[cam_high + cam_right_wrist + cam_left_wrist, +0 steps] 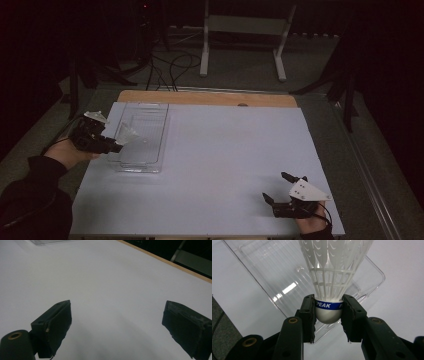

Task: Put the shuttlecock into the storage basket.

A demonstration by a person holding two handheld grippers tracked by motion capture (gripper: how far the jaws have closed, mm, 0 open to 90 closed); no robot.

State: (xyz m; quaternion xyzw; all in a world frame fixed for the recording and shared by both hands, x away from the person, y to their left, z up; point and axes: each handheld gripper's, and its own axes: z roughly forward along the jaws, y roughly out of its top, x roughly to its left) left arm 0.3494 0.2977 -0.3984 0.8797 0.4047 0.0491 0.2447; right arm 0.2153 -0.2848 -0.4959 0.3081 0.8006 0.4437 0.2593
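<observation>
While my left hand-held gripper [328, 315] clamps the shuttlecock [332, 277] by its cork, over the tray [142, 137], I judge it feather-light with a fragile skirt, so the firm cork is the right hold. My right hand-held gripper [117, 325] hangs released, well apart from the tray.

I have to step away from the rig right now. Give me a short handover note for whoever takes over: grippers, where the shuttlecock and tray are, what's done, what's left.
Left gripper: shut on the shuttlecock, clamped at its white cork base, skirt pointing away, held over the clear tray.
Right gripper: open, holding nothing, low at the near right of the white table.
Tray: far left of the table, looks to have nothing in it.
Done: shuttlecock picked up.
Left: probably lower it into the tray and release.
</observation>
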